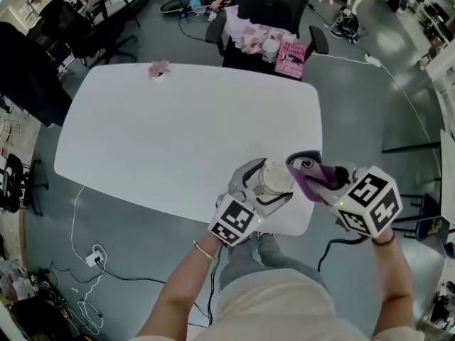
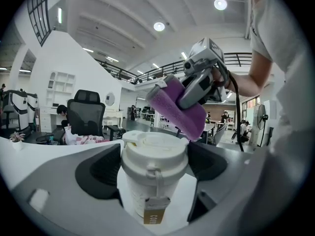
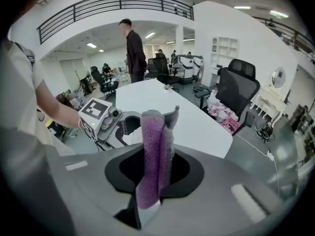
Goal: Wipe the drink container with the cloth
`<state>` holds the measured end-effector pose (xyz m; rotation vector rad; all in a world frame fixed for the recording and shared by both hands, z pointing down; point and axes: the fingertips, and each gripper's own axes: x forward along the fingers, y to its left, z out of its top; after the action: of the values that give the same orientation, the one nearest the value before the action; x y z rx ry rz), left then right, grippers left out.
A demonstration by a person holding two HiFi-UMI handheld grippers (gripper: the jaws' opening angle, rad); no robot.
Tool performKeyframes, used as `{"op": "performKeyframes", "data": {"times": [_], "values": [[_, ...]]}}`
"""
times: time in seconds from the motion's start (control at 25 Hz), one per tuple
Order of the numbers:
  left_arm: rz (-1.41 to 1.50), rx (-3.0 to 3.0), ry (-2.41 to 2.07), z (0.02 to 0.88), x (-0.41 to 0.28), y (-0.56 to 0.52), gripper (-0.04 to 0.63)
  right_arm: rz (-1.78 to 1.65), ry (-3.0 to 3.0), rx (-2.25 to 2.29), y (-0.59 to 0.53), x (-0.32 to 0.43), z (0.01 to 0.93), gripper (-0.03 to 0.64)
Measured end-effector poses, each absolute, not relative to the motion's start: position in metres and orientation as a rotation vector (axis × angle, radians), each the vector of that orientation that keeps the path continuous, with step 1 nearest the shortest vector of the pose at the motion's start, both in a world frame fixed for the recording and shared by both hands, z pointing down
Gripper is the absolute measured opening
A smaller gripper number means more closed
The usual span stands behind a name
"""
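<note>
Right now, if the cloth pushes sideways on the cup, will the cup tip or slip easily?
Probably no tipping: the left gripper has its jaws against both sides of the cup. It looks like a paper cup with a plastic lid, so likely light and easy to dent. Its smooth wall may slip a little; the cloth looks soft and should give.

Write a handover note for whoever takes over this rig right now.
Left tongs: shut on the cup, at the near edge of the table.
Right tongs: shut on the purple cloth, held right by the lid; contact unclear.
Done: cup and cloth both gripped, cloth at the cup.
Left: wipe the cup; no wiping can be confirmed yet.
</note>
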<state>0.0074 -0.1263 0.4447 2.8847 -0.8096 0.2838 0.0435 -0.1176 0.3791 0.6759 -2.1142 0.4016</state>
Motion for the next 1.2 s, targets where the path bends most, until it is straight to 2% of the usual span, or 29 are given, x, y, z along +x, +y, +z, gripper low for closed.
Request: {"op": "performKeyframes", "data": {"times": [0.8, 1.2], "values": [[0.277, 2.897, -0.812, 0.446, 0.009, -0.125, 0.423, 0.282, -1.848, 0.205, -0.097, 0.005, 0.398, 0.064], [0.268, 2.903, -0.814, 0.444, 0.009, -0.126, 0.423, 0.274, -1.73, 0.137, -0.101, -0.004, 0.411, 0.064]]}}
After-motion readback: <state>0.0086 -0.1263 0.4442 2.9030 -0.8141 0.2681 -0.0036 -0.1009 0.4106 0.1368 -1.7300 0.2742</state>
